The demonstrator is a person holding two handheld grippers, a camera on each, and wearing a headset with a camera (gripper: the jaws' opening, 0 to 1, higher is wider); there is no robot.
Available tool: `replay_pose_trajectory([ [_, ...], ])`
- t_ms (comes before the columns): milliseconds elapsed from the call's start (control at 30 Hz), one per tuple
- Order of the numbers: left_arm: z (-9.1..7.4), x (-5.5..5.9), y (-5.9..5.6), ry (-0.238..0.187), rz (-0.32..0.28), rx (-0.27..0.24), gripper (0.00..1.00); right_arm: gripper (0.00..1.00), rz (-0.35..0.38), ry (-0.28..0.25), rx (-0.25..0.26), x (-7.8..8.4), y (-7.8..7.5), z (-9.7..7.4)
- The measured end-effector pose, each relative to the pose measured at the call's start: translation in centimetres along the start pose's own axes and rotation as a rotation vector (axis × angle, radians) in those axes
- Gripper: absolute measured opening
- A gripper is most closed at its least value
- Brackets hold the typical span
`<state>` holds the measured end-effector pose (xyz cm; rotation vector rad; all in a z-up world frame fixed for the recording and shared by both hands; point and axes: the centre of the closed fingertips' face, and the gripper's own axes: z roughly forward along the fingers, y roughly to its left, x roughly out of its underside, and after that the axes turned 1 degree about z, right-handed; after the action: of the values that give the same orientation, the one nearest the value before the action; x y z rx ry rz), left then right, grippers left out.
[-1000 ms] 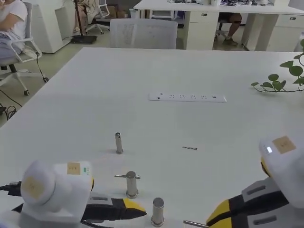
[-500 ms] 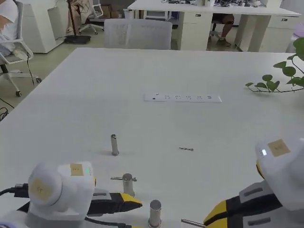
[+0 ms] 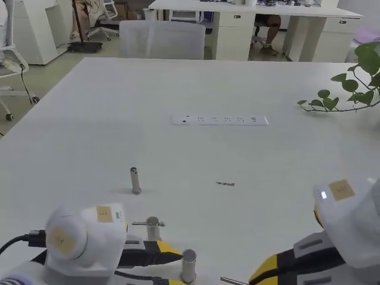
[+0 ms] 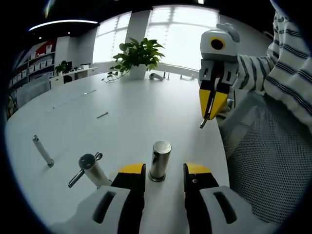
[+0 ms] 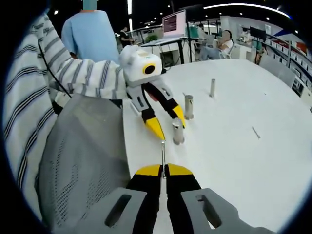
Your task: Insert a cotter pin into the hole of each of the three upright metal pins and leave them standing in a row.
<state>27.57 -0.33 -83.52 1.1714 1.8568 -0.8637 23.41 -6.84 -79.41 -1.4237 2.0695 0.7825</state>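
White table (image 3: 77,119), power strip (image 3: 219,120), loose cotter pin (image 3: 225,183), plant vine (image 3: 332,101), far upright pin (image 3: 136,180), cross-pinned middle pin (image 3: 153,228), near pin (image 3: 189,265)

no text or labels legible anywhere

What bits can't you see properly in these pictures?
Head view: the loose cotter pin is too small to show its shape.
Head view: the far metal pin is too small to show its hole.
Head view: the right tongs and the held cotter pin are partly cut off by the bottom edge.
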Motion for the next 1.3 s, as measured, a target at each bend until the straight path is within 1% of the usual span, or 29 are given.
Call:
replay_pose_trajectory([
  [100,0.3,-0.2,0.1,-0.008,0.011,0.005,0.25,0.03,0.006,0.002,0.004,0.1,0.0,0.1],
  [267,0.6,-0.4,0.4,-0.020,0.034,0.000,0.20,0.03,0.017,0.003,0.008,0.3,0.0,0.1],
  [333,0.8,-0.4,0.5,-0.021,0.048,-0.004,0.18,0.03,0.020,0.003,0.010,0.4,-0.1,0.1],
  [433,0.9,-0.4,0.5,-0.020,0.053,0.000,0.13,0.03,0.024,0.003,0.011,0.5,-0.1,0.1],
  [633,0.9,-0.4,0.4,-0.016,0.066,-0.006,0.12,0.03,0.026,0.000,0.012,0.5,-0.1,0.1],
  [667,0.9,-0.5,0.4,-0.016,0.072,-0.012,0.12,0.03,0.026,-0.001,0.012,0.5,-0.1,0.1],
  [867,0.9,-0.5,0.4,-0.015,0.067,-0.042,0.12,0.03,0.027,-0.006,0.015,0.3,-0.3,0.3],
  [967,0.9,-0.5,0.4,-0.014,0.064,-0.070,0.12,0.03,0.028,-0.007,0.019,0.3,-0.5,0.4],
  [1100,0.9,-0.5,0.5,-0.021,0.040,-0.112,0.12,0.03,0.029,-0.009,0.023,0.2,-0.7,0.6],
  [1300,0.9,-0.5,0.6,-0.019,0.026,-0.143,0.12,0.03,0.022,-0.013,0.033,-0.3,-1.2,0.9],
])
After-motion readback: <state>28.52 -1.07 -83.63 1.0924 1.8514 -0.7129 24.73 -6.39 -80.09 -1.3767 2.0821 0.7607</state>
